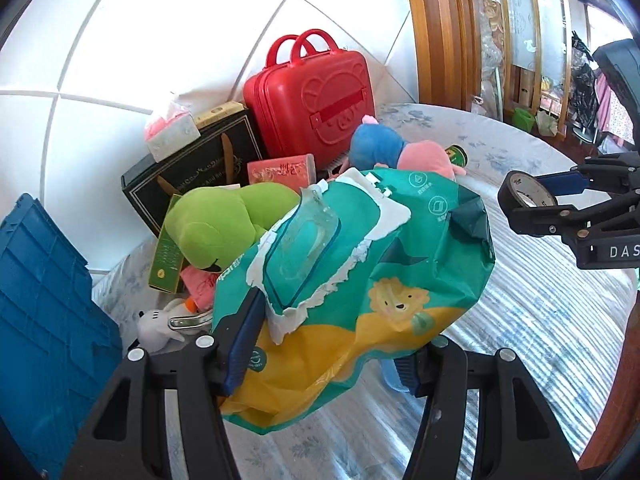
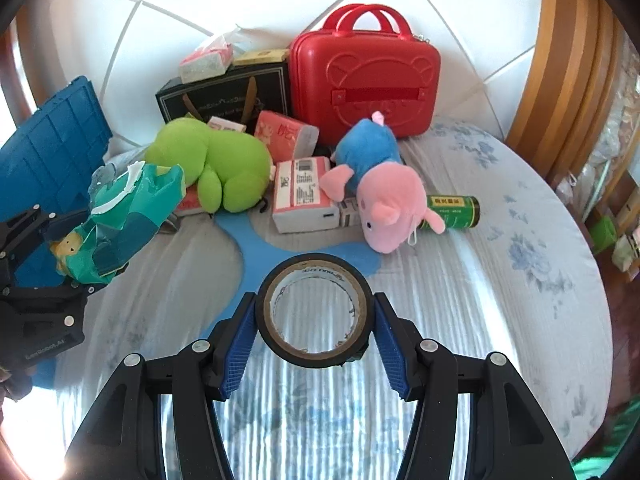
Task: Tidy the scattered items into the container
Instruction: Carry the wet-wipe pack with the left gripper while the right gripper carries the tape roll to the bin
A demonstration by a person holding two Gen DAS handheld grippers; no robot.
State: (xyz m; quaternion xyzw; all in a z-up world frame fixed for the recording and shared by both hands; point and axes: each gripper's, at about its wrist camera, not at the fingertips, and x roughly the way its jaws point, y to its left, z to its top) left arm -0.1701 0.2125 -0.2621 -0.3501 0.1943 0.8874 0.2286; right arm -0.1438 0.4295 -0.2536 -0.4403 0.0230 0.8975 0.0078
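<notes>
The blue crate (image 1: 44,312) is cut off at the left edge of both views, so only a ribbed plastic wall shows; whether anything lies inside cannot be told. It stands on a table (image 2: 520,240) covered in pale, blue-flowered cloth, beside a white tiled wall.

The red suitcase (image 2: 364,80), hard-shelled with a bear face moulded into it, stands upright against the wall. A black gift box (image 2: 224,92) next to it is partly hidden by a tissue pack resting on top and by the green plush toy (image 2: 216,164) slumped in front.

In the left wrist view the wet wipes pack (image 1: 360,260) fills the middle and blocks most of the heap behind. It is soft, crinkled film in teal and yellow with a lion print, its white label torn around the clear lid. The left gripper (image 1: 320,364) is clamped on its lower end, lifted above the cloth, with the crate just to its left.

The pink and blue pig plush (image 2: 380,196) lies on its side, covering part of a small box and touching the green can (image 2: 456,212) behind it.

The black tape roll (image 2: 314,312), a glossy ring with a brown core, sits pinched between the right gripper's (image 2: 316,344) ribbed blue pads, held clear of the table and well apart from the crate.
</notes>
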